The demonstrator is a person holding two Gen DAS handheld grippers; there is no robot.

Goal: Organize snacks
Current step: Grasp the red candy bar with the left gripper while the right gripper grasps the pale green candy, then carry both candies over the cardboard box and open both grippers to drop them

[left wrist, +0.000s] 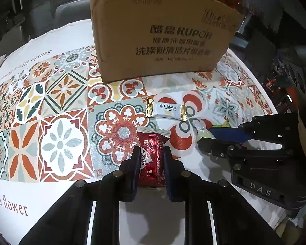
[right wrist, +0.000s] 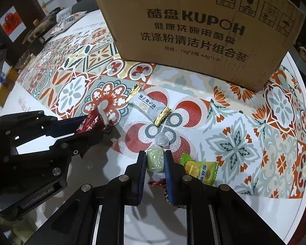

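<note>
— Looking at the left tool [left wrist: 151, 155] now: what has it got?

— Its pads are clenched on a red foil snack packet [left wrist: 152, 159], which lies flat on the bench [left wrist: 51, 196] near the front edge, its white crimped end pointing toward the cardboard box [left wrist: 163, 38].

— And the right tool [right wrist: 155, 159]?

— Clamped on a pale green wrapped candy [right wrist: 155, 160], pads pressing its two sides, the clear twisted end sticking out ahead of the tips. That candy is also down by the front edge of the bench, just to the right of the red packet.

— Anything loose around them?

— A white packet with gold crimped ends [right wrist: 148, 106] lies between the two tools and the box, touching neither. A green durian candy packet [right wrist: 200, 170] sits just beside the right tool's right finger. Something in red wrapping [right wrist: 160, 183] shows under that tool; I cannot tell what it is.

— Where does the box stand?

— Upright toward the far edge of the bench, on the patterned tile cloth [left wrist: 61, 106], printed side facing us. Whether anything is inside it I cannot tell.
</note>
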